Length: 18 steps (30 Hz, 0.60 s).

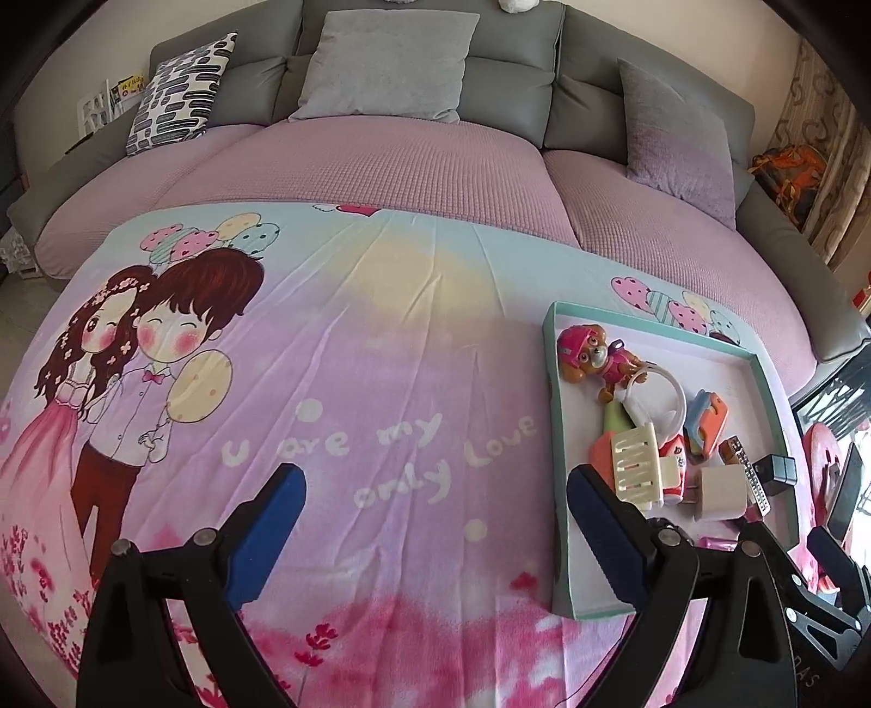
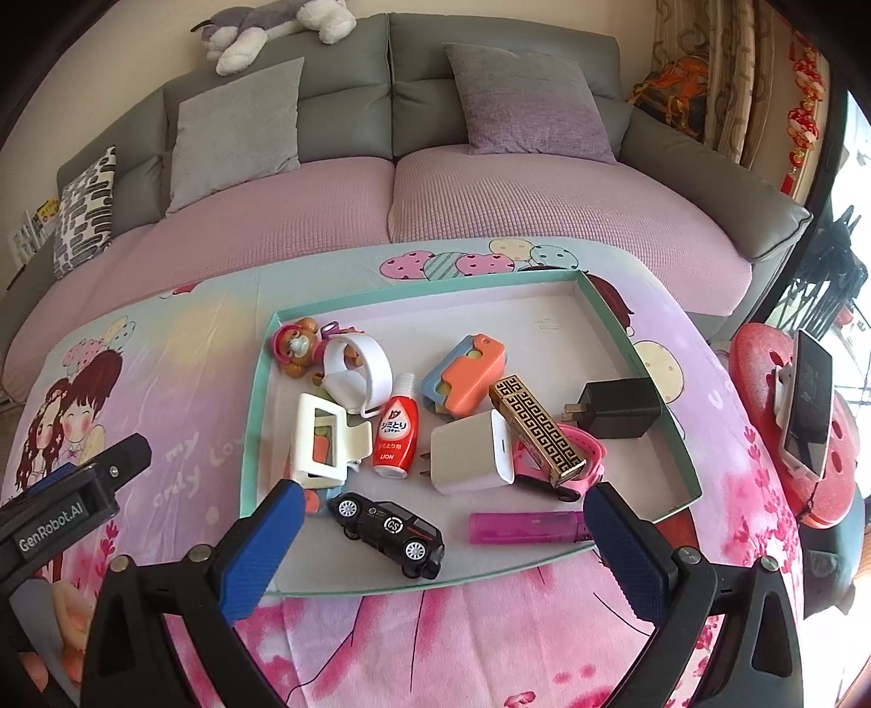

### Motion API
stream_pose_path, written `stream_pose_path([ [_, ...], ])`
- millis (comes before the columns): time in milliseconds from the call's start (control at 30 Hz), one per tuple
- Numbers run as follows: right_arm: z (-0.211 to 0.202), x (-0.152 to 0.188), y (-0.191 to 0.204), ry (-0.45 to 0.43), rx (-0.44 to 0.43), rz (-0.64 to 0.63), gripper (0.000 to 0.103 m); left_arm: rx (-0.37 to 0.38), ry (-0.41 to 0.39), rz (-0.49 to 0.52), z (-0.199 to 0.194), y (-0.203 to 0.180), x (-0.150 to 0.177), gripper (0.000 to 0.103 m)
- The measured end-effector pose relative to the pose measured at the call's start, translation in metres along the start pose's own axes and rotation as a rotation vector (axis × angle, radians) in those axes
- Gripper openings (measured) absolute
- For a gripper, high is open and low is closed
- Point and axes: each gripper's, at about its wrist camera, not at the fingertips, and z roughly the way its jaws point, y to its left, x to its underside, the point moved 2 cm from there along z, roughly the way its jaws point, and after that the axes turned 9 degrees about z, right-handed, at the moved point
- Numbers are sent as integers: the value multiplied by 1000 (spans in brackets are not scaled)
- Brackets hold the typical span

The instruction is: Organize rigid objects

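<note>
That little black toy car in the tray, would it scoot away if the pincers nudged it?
Probably: the black toy car sits on its wheels on the smooth floor of the tray, so a nudge along its length may roll it. It looks hard-bodied and small, likely light.

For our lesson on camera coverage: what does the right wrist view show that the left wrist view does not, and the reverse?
Only the right wrist view shows the black toy car, purple lighter and plush dog. Only the left shows the cartoon couple in full. Both show the teal tray, white charger, dog figure and an open gripper each: left gripper, right gripper.
</note>
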Motion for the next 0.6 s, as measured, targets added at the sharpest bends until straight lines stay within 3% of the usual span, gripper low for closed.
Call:
stream_pose_path([
  [300,-10,13,1,29,28,-23,103,-58,23,31,-21,3,14,97],
  [467,-11,20,-1,40,44,-20,103,-131,47,68,-22,5,27,97],
  [600,-3,34,1,82,51,-30,103,-121,83,70,-16,11,41,97],
])
